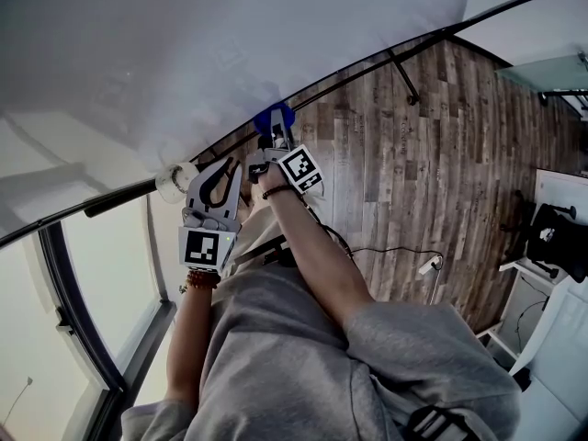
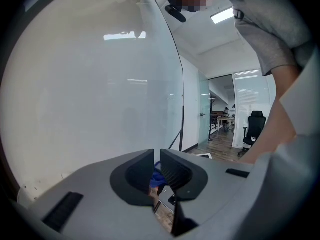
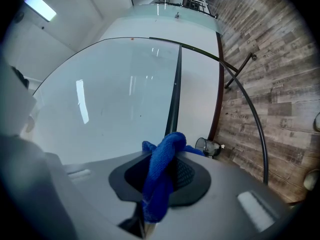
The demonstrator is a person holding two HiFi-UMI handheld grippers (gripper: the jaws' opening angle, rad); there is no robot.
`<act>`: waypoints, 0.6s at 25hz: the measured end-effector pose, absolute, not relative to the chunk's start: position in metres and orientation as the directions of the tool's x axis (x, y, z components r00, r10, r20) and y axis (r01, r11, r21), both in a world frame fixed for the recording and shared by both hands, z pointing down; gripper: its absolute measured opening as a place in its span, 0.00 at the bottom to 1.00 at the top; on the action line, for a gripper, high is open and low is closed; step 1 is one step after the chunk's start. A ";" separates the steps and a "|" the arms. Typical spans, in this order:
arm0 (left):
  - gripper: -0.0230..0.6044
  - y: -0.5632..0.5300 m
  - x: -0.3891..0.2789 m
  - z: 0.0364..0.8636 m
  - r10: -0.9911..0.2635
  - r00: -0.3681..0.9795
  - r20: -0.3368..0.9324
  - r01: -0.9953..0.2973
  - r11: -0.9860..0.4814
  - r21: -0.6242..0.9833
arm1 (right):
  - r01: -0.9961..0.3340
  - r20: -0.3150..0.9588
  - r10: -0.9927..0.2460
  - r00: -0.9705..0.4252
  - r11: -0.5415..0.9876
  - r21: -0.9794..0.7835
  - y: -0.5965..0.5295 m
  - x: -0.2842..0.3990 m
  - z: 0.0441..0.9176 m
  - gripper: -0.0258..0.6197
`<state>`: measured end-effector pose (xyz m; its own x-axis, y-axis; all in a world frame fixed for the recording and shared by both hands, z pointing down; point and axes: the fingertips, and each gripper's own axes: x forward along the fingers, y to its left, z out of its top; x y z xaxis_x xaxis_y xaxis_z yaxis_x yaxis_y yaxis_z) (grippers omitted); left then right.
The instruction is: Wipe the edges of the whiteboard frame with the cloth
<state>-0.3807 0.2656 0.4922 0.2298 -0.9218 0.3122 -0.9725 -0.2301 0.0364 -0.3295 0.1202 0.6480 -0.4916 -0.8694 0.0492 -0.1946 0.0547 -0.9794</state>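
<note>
Right gripper [image 3: 161,160]: fingers clamped on blue cloth [image 3: 156,194], which sits at the whiteboard frame [image 1: 349,73]. Left gripper [image 2: 157,170]: fingers almost together, empty, at the cloth's 7 o'clock in head view.

shirt [image 1: 303,356]: grey, short-sleeved | bracelets [image 1: 200,280] (both wrists) | left tool [image 1: 227,169], right tool [image 1: 276,141]: grey, marker cubes

- The right gripper [image 3: 159,178] has its jaws clamped on a blue cloth [image 3: 161,176].
- Beyond it stands the whiteboard [image 3: 120,104], with its dark frame [image 3: 173,101] upright.
- Wood floor [image 3: 265,59] lies at right.
</note>
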 end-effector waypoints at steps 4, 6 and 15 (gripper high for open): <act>0.11 0.265 -0.380 0.491 -0.920 0.238 0.311 -0.970 -0.240 0.031 | -0.180 0.049 -0.875 -0.481 0.045 -0.983 0.124 -0.333 0.648 0.13; 0.11 0.266 -0.380 0.491 -0.922 0.243 0.301 -0.969 -0.248 0.024 | -0.178 0.049 -0.872 -0.487 0.045 -0.983 0.127 -0.336 0.648 0.13; 0.11 0.273 -0.374 0.490 -0.915 0.264 0.306 -0.962 -0.271 0.021 | -0.163 0.091 -0.837 -0.540 -0.003 -0.987 0.153 -0.359 0.657 0.14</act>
<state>-0.3743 0.2728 0.4897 0.2640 -0.9146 0.3064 -0.9624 -0.2707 0.0213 -0.3591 0.1529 0.6573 -0.5397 -0.8369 0.0914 -0.1627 -0.0029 -0.9867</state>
